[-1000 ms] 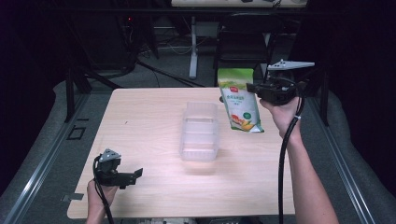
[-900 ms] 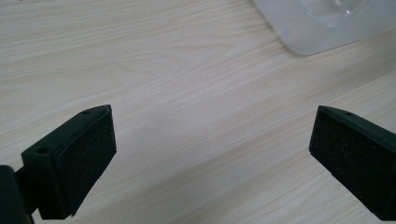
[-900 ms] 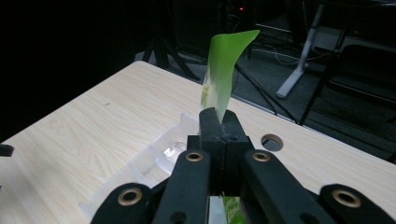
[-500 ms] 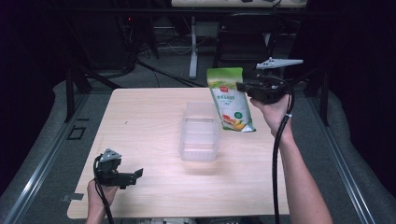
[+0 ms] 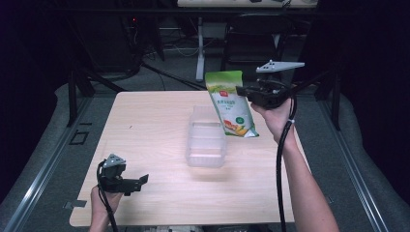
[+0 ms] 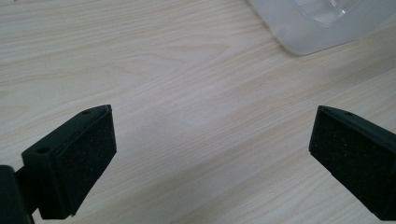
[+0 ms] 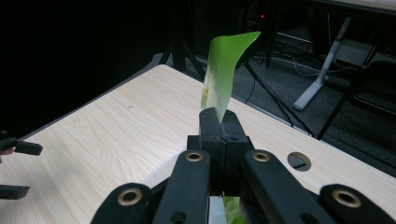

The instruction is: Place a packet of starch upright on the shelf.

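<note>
A green snack pouch (image 5: pixel 230 104) hangs in the air above the table's right side, with my right gripper (image 5: pixel 247 92) shut on its right edge. In the right gripper view the pouch (image 7: pixel 225 65) rises edge-on from between the closed jaws of the right gripper (image 7: pixel 218 115). A clear plastic container (image 5: pixel 206 137) stands on the wooden table (image 5: pixel 145 125) just left of and below the pouch. My left gripper (image 5: pixel 140 182) rests near the front left corner, open and holding nothing. In the left gripper view its pads (image 6: pixel 88 158) stand wide apart over bare wood, with the container's corner (image 6: pixel 317 23) at top right.
A chair and desk legs stand in the dark behind the table. A round hole (image 7: pixel 300 160) shows in the tabletop near the right gripper. Floor rails run along both sides of the table.
My right gripper has carried the pouch leftward and higher, off the table's right side to a spot beside the container. The left gripper has stayed put.
</note>
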{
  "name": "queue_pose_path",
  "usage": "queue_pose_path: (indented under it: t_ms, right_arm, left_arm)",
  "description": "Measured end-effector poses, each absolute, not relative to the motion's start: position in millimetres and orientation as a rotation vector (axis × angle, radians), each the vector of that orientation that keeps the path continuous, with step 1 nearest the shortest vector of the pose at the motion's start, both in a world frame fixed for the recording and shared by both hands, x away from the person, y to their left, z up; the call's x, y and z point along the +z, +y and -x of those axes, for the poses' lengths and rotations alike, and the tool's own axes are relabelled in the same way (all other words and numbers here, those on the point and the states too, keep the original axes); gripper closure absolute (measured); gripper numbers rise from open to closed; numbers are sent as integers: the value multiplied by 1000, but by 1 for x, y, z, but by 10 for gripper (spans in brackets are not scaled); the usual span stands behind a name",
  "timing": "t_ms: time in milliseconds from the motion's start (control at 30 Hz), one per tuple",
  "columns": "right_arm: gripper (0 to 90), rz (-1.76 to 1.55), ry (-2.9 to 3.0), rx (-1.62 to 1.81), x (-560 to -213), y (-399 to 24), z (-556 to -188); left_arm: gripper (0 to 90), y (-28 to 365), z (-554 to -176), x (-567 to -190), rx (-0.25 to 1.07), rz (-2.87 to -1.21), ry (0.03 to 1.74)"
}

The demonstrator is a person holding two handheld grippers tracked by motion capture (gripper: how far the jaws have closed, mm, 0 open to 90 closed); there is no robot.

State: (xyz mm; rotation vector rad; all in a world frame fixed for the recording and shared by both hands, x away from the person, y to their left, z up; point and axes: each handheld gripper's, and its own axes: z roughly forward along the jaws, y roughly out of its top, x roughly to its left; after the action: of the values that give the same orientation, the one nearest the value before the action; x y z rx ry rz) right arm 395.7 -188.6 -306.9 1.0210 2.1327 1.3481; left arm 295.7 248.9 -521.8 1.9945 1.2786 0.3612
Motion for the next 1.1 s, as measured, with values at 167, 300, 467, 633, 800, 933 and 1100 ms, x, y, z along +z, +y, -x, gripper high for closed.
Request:
queue_pose_path:
  t_ms: [167, 300, 467, 633, 800, 933, 1100]
  right_arm:
    - [900, -982, 2148, 1361, -300, -179, -392]
    - [900, -968, 2160, 1372, -302, -172, -393]
    - [900, -956, 2184, 1377, -308, -160, -395]
    - [900, -945, 2206, 1366, -314, -151, -397]
    - [900, -939, 2227, 1371, -322, -143, -399]
    - [900, -939, 2240, 1367, -326, -138, -400]
    - [900, -933, 2263, 1370, -335, -130, -404]
  left_arm:
    - [6, 250, -296, -521, 355, -1999, 1280]
    - [6, 250, -296, -522, 359, -1993, 1279]
    - [6, 249, -296, -522, 357, -1994, 1278]
    - [6, 248, -296, -521, 349, -2003, 1269]
    - [6, 249, -296, -521, 355, -1997, 1274]
    - [6, 247, -297, -522, 351, -2000, 1271]
    - [6, 247, -297, -522, 349, -2001, 1271]
